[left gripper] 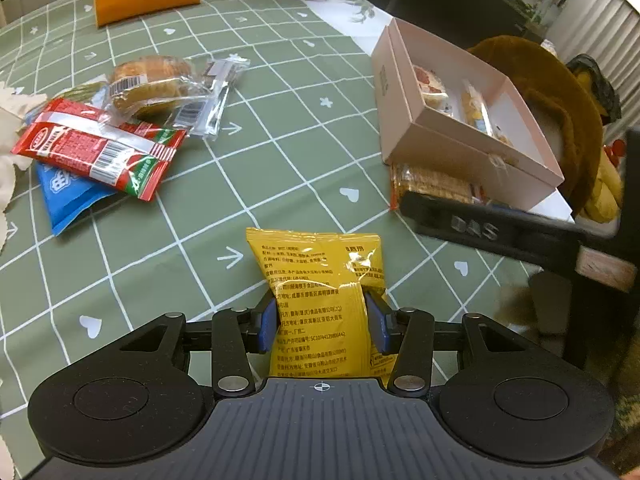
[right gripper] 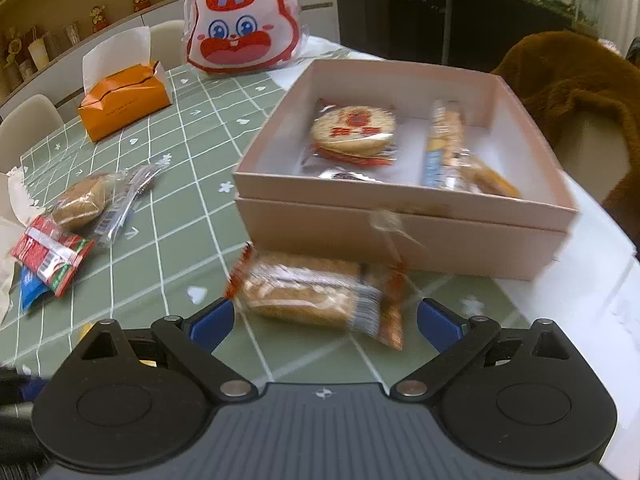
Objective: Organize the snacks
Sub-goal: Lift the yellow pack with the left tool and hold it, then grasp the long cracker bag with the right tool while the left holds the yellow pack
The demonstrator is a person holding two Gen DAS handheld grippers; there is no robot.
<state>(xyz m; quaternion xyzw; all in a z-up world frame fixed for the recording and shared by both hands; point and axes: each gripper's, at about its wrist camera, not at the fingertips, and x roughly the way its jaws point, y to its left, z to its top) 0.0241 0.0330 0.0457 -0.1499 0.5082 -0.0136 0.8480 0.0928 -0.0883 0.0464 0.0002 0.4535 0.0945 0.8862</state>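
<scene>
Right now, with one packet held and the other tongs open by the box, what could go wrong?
1. The left tongs pinch the yellow packet at its lower half, so it may swing or slip during the carry.
2. The right tongs straddle the cracker pack, which lies close to the pink box; closing could nudge it against the wall.
3. Both tongs may head for the box and could collide.

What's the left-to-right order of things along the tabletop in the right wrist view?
Red snack packet → clear-wrapped bun → wafer pack between the open right gripper fingers → pink box.
</scene>
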